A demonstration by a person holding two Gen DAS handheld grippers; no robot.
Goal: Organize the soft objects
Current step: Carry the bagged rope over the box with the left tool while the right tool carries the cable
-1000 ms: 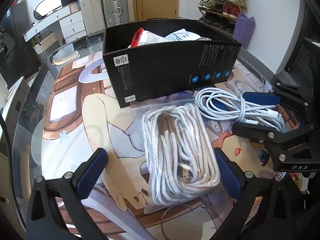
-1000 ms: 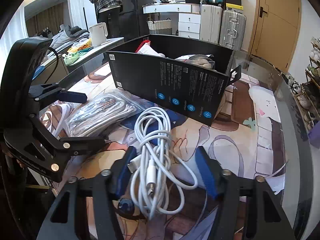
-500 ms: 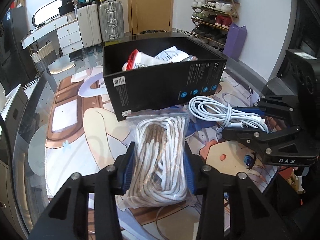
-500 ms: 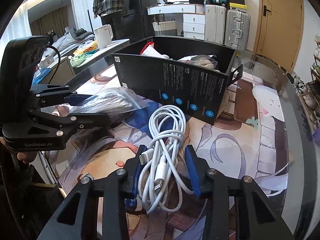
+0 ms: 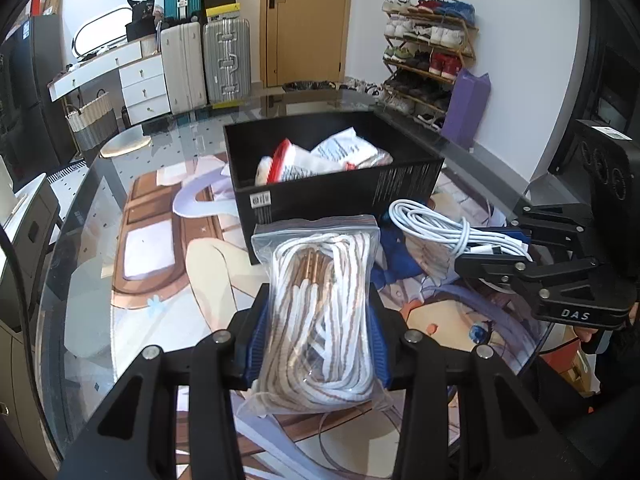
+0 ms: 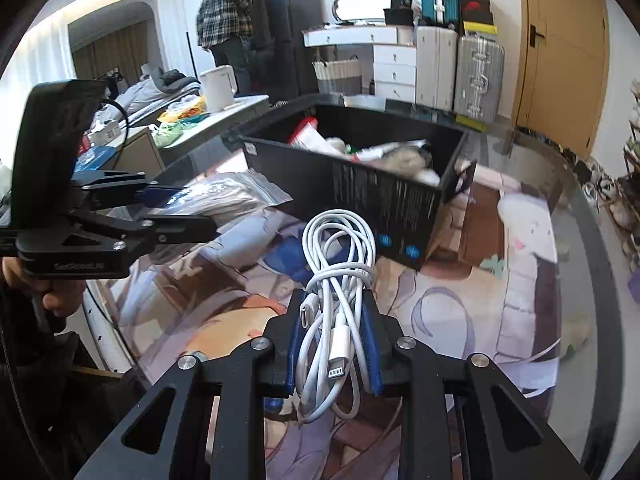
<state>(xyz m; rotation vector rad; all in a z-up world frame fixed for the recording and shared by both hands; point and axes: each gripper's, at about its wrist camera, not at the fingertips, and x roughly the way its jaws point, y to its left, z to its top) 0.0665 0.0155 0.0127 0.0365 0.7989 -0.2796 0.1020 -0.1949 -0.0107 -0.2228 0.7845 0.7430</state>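
Jaws that gaped a second before had clenched: left gripper (image 5: 318, 332) on the bagged rope (image 5: 320, 312), right gripper (image 6: 334, 344) on the white cable (image 6: 340, 280); both lifted clear, ready for the black box (image 5: 340, 196).

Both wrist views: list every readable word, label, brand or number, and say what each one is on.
"DAS": on the right gripper, seen from the left wrist.
Lettering on the left gripper body: too blurred to read.
Small white print and blue round icons on the black box: too small to read.
Printed packets in the box: unreadable.
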